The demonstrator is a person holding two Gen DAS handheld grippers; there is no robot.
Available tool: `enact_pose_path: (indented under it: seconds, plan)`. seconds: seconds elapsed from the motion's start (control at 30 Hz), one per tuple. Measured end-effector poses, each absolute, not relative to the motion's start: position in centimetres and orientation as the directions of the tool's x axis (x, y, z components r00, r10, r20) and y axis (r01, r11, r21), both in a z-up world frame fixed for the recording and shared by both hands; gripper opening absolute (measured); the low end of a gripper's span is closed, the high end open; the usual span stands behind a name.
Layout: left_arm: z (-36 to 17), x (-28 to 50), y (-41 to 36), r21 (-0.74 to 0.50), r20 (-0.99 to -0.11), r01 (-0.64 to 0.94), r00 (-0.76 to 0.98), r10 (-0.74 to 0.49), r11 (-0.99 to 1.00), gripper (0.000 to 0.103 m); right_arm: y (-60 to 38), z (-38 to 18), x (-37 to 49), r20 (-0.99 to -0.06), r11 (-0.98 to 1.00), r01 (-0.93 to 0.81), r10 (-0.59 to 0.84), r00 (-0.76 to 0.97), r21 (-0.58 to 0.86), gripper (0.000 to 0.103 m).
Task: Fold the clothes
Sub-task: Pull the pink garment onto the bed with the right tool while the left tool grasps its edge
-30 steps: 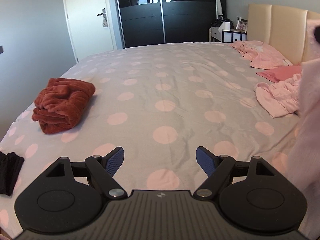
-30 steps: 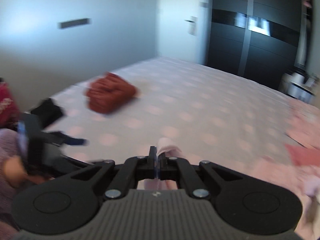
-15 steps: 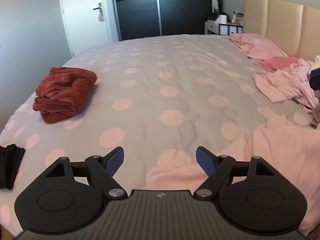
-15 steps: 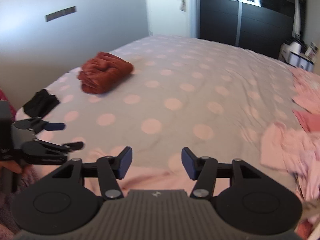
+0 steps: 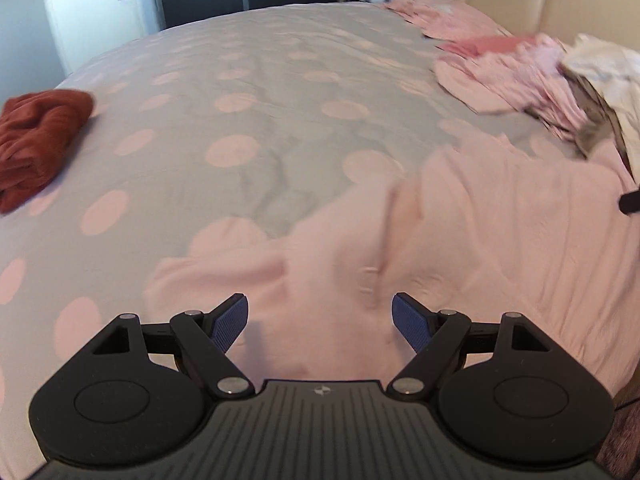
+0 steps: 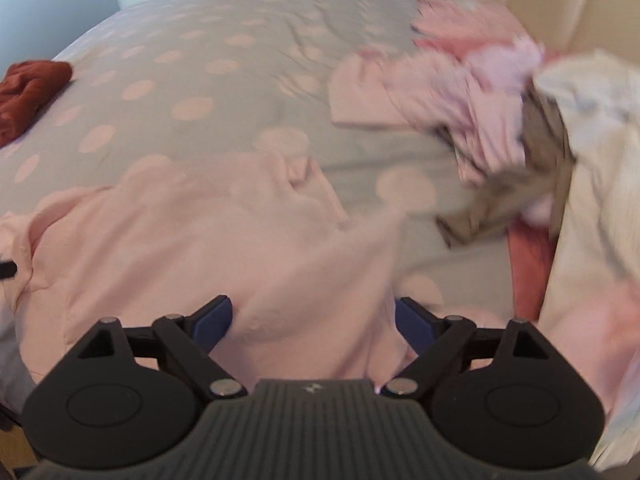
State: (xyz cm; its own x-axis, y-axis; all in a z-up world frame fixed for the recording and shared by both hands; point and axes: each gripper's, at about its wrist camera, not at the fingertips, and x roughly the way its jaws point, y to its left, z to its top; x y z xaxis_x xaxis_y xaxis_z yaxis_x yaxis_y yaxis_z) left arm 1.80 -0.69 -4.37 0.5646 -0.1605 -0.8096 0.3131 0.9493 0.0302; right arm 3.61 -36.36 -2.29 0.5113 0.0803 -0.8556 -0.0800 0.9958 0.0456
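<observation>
Spreading across the near edge of the polka-dot duvet (image 5: 256, 92), the pale pink garment (image 5: 460, 240) lies rumpled beneath both of your tools. Your left gripper (image 5: 320, 322) is closing, its blue pads apart over the cloth and not yet pressing it. Your right gripper (image 6: 314, 322) is opening, with a fold of the pink garment rising between its separated pads. A rust-red folded garment (image 5: 36, 140) sits at far left; a heap of unfolded clothes (image 6: 500, 120) lies at right.
</observation>
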Motion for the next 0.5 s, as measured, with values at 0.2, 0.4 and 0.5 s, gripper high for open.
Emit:
enact_pose_path:
  seconds: [0.2,0.4,0.5]
  plan:
    - [-5.4,2.9,-1.7,0.022,-0.850,0.362,0.498,-0.174,0.932,0.005,-35.0,-4.5,3.7,-0.869,0.979,-0.129,0.200,0.452,0.158,0.031]
    - [-1.0,3.4,0.3,0.007,-0.768,0.331,0.606,-0.207,0.943,0.001,-33.0,-0.5,5.0,-0.828,0.961,-0.243,0.239,0.507,0.128,0.009]
    - [2.3,3.2,2.0,-0.002,-0.715,0.309,0.665,-0.217,0.951,0.001,-32.0,4.0,5.9,-0.769,0.942,-0.310,0.293,0.569,0.129,0.008]
